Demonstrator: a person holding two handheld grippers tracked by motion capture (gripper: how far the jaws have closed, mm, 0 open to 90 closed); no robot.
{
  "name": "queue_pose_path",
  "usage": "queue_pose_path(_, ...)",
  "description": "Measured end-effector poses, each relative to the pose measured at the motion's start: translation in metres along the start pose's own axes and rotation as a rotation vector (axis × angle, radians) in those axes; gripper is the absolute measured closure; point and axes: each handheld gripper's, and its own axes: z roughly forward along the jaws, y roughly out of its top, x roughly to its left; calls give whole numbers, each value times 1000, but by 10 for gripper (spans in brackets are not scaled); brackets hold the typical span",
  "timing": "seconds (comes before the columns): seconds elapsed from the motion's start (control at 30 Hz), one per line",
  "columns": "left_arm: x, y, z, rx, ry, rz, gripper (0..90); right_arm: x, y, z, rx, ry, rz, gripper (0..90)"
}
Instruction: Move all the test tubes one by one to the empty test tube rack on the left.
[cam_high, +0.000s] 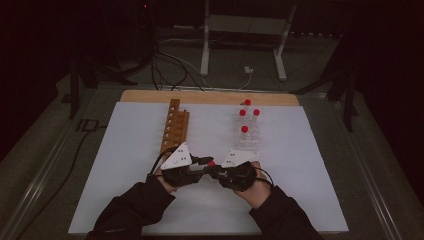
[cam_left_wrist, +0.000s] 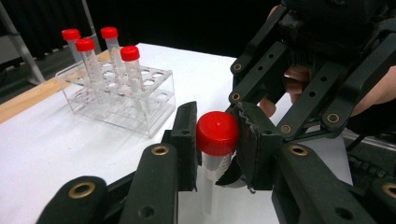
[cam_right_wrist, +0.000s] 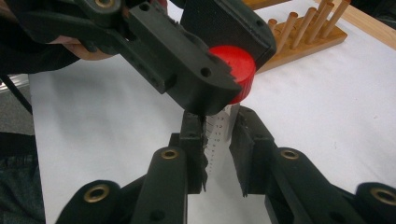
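A: Presently, what is in hand?

B: One clear tube (cam_left_wrist: 215, 163) with a red cap (cam_left_wrist: 217, 132), held above the white mat (cam_high: 125, 195) at the near middle of the table, between the person's two hands.

A: State of the left gripper (cam_left_wrist: 215, 140)?

B: Its jaws are pressed onto the red cap, one on either side. In the right gripper view the same jaws reach in from the upper left and cover part of the cap (cam_right_wrist: 236, 65).

A: And the right gripper (cam_right_wrist: 218, 140)?

B: Pinched on the tube's clear body (cam_right_wrist: 218, 128) below the cap; the printed scale shows between its jaws. In the high view the two grippers meet tip to tip, the left gripper (cam_high: 202, 162) and the right gripper (cam_high: 216, 170) with the red cap (cam_high: 211, 163) between them.

A: Other items on the table?

B: A clear plastic rack (cam_high: 247, 140) stands farther back on the right of the mat, with four red-capped tubes (cam_high: 244, 129) upright in it. A wooden rack (cam_high: 175, 127) lies farther back on the left, well apart from the clear one. Both racks are clear of the grippers.

A: Tube attitude?

B: Roughly upright in the left gripper view, cap uppermost.
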Motion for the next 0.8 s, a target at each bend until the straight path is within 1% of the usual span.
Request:
queue_pose_path(0.03,0,0,0,4,0,-2,714,0,0,0,0,-1,2,749)
queue_pose_path(0.1,0,1,0,13,4,7,716,0,0,1,3,0,2,749)
queue_pose_path(0.3,1,2,-1,2,6,-3,721,-1,0,-1,-10,-4,3,747)
queue_pose_path(0.37,1,3,-2,-2,8,-1,721,-1,0,-1,-18,-6,7,737)
queue_pose_path(0.43,1,4,-3,0,20,13,722,-2,0,-2,-25,-6,9,706)
queue_pose_path(0.47,2,4,-4,-3,23,8,722,-2,0,-3,-27,-10,10,683)
queue_pose_path(0.53,4,4,-5,-1,34,10,722,-2,-1,-5,-38,-18,17,646)
queue_pose_path(0.63,9,6,-9,2,45,5,722,-4,-3,-10,-54,-38,22,611)
queue_pose_path(0.8,17,11,-16,8,62,4,722,-10,-7,-22,-97,-60,46,525)
